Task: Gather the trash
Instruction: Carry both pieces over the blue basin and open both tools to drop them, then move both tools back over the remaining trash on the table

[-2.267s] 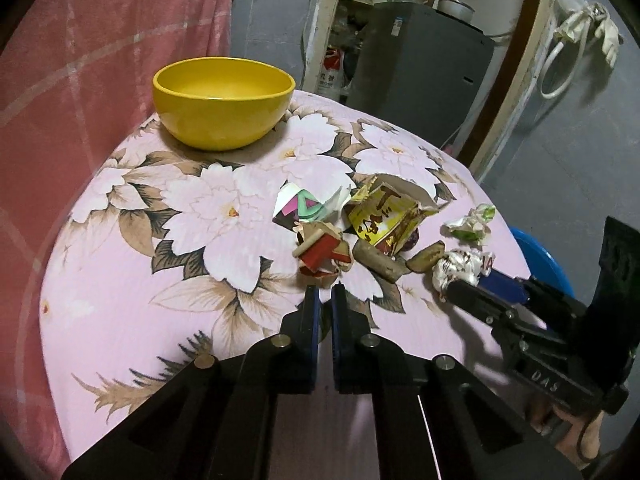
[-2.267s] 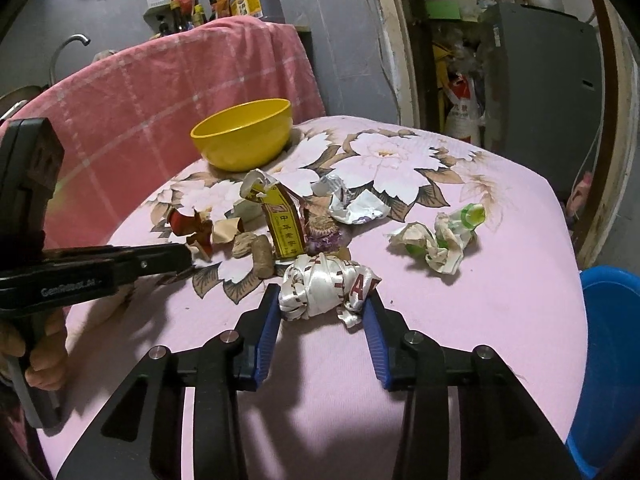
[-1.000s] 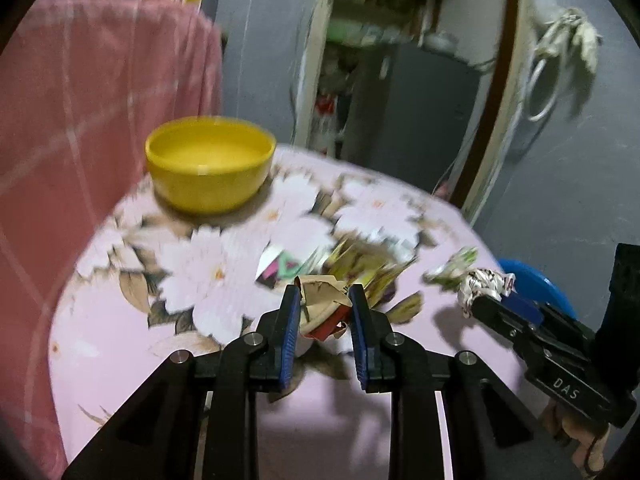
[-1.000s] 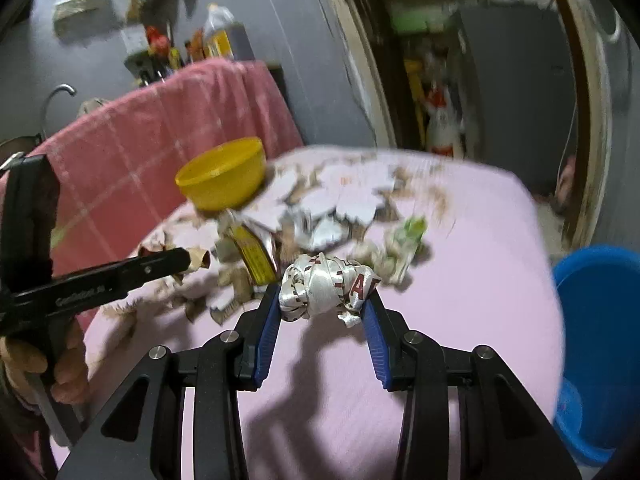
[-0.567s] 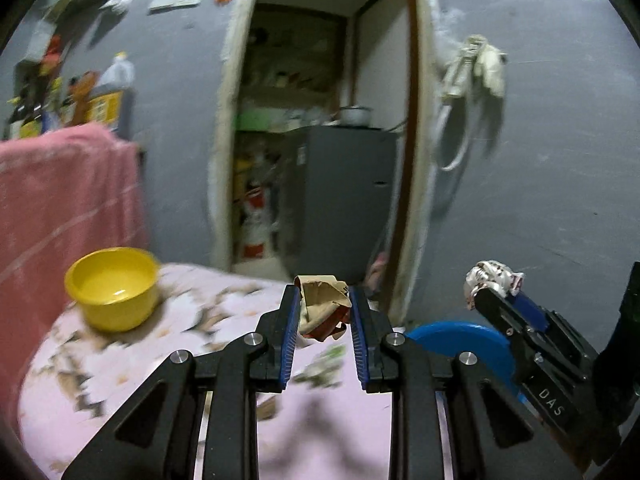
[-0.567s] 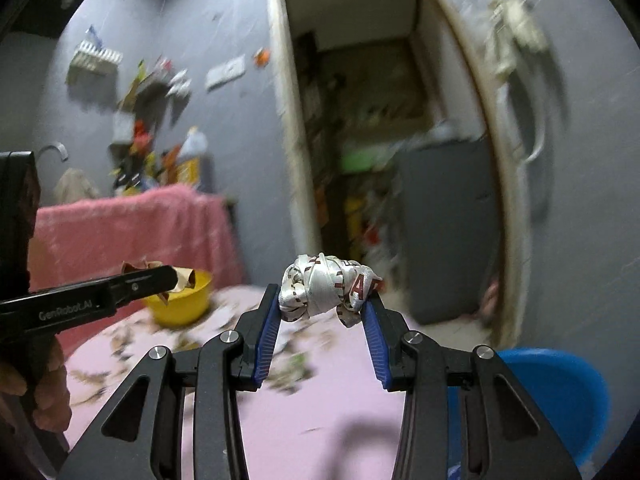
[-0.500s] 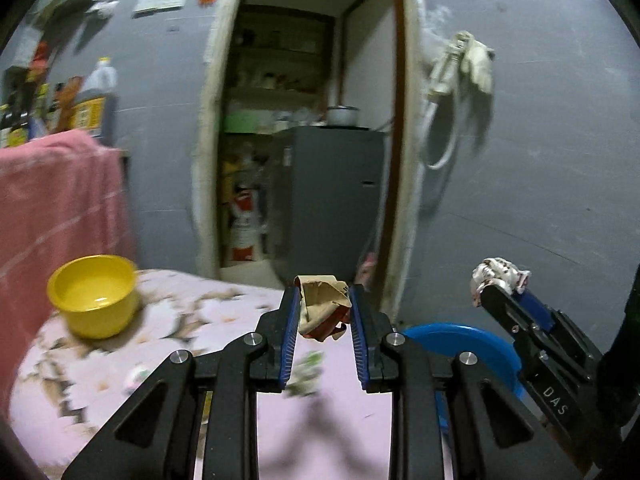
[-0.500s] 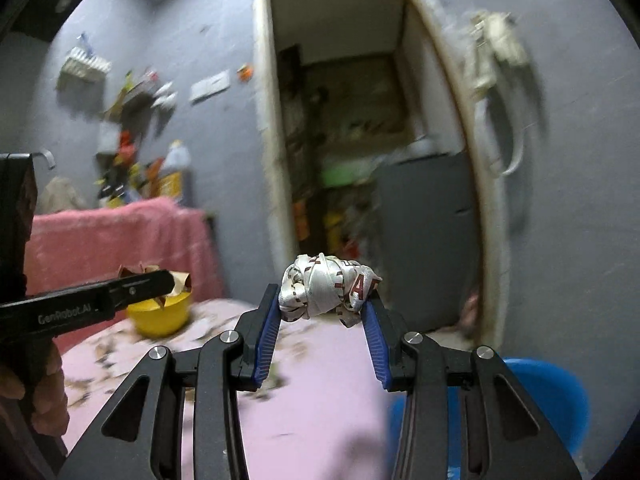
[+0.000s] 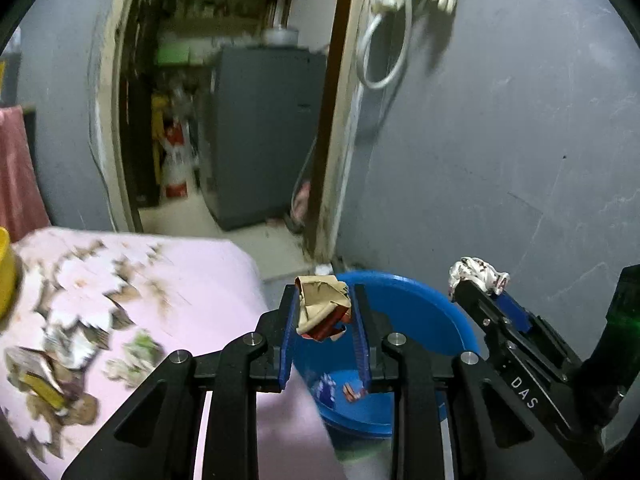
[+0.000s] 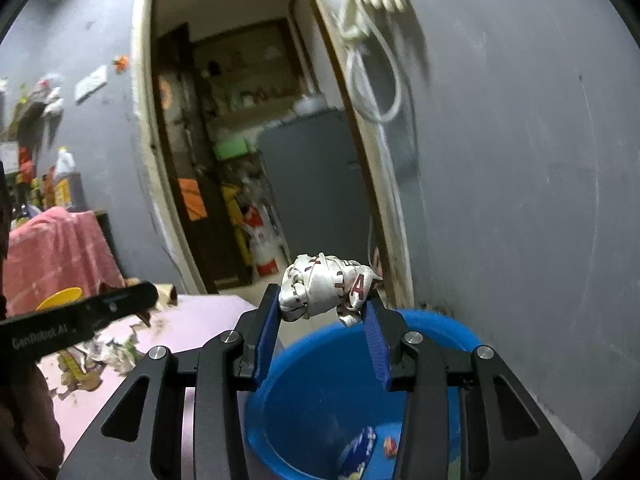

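My left gripper [image 9: 323,312] is shut on a crumpled tan and red wrapper [image 9: 322,306] and holds it over the near rim of a blue bucket [image 9: 420,316]. My right gripper [image 10: 324,308] is shut on a crumpled silver wrapper with red letters [image 10: 326,290] above the same bucket [image 10: 316,408]. The right gripper also shows in the left wrist view [image 9: 478,280], right of the bucket. A few scraps lie in the bucket's bottom [image 10: 362,448].
The table with the pink flowered cloth [image 9: 192,280] is on the left, with more trash [image 9: 44,372] on it and a yellow bowl [image 10: 60,298] at its far side. A grey wall [image 9: 500,140] stands behind the bucket, and an open doorway [image 9: 224,120] to the left.
Both grippers have lifted their wrappers off the table and swung right, from above the table to over the blue bucket. Both stay shut on what they hold.
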A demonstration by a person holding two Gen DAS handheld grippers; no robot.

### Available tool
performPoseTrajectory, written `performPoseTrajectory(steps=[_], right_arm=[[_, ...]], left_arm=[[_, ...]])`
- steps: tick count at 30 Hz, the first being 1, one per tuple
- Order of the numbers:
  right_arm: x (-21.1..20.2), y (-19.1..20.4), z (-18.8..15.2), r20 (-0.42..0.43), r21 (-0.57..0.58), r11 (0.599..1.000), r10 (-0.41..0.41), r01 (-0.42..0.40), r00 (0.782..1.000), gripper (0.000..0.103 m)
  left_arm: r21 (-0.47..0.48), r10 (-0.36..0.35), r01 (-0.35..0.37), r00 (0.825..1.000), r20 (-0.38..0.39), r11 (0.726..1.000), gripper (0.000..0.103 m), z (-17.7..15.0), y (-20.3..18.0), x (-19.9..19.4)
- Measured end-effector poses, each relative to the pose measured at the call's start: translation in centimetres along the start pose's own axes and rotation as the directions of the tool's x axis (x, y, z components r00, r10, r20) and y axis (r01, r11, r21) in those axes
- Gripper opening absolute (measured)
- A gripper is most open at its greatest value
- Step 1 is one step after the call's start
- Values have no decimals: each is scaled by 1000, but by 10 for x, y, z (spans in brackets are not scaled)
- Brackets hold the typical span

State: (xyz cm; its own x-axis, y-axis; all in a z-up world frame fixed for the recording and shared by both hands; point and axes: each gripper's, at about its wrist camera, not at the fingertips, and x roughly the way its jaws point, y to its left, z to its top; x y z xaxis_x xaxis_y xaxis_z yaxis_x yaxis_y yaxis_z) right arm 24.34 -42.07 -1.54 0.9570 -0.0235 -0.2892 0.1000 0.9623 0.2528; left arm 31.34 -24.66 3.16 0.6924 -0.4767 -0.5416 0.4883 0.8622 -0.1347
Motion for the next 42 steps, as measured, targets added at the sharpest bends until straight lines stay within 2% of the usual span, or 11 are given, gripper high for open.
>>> performPoseTrajectory(steps=[6,7,8,9,12,21,28,32,35,38,42], right_arm=[[17,-12,-8,-123,38,999,-20,25,992,43],[19,-14,-9,-140,48,998,-24,31,990,45],[21,-15,-10,-153,57,998,-25,34,988,46],[23,-17,-10,-163,65,997,-28,39,986,46],[22,-20,-10,-171,79,996,-32,46,985,48],[24,-24,-6,-159,88,995,-34,48,987,51],[19,-16,0,-103,76,997,-7,15,995,55],[11,-2,3,-40,50,998,30,-28,999,71],[3,13,5,22,19,997,77,-77,997,77],[-5,27,6,75,-11,993,121,-121,990,83],[-15,50,6,141,-59,982,185,-179,972,95]], left_arm=[[-24,-34,31,993,-113,999,24,-8,-6,33],[-24,-31,28,991,-128,999,31,-10,-7,38],[-25,-28,25,989,-143,999,43,-11,-8,42],[-34,-29,24,988,-152,999,47,-13,-8,44],[-62,-42,34,989,-145,998,47,-18,-7,46],[-61,1,-8,993,-121,998,48,-19,2,33],[-86,47,-54,996,-81,995,54,-13,13,10],[-105,103,-104,995,-16,989,64,-10,25,-16],[-126,170,-163,984,47,979,77,-12,34,-41],[-153,238,-219,964,121,964,86,-18,47,-67],[-181,359,-326,912,199,928,92,-27,64,-103]])
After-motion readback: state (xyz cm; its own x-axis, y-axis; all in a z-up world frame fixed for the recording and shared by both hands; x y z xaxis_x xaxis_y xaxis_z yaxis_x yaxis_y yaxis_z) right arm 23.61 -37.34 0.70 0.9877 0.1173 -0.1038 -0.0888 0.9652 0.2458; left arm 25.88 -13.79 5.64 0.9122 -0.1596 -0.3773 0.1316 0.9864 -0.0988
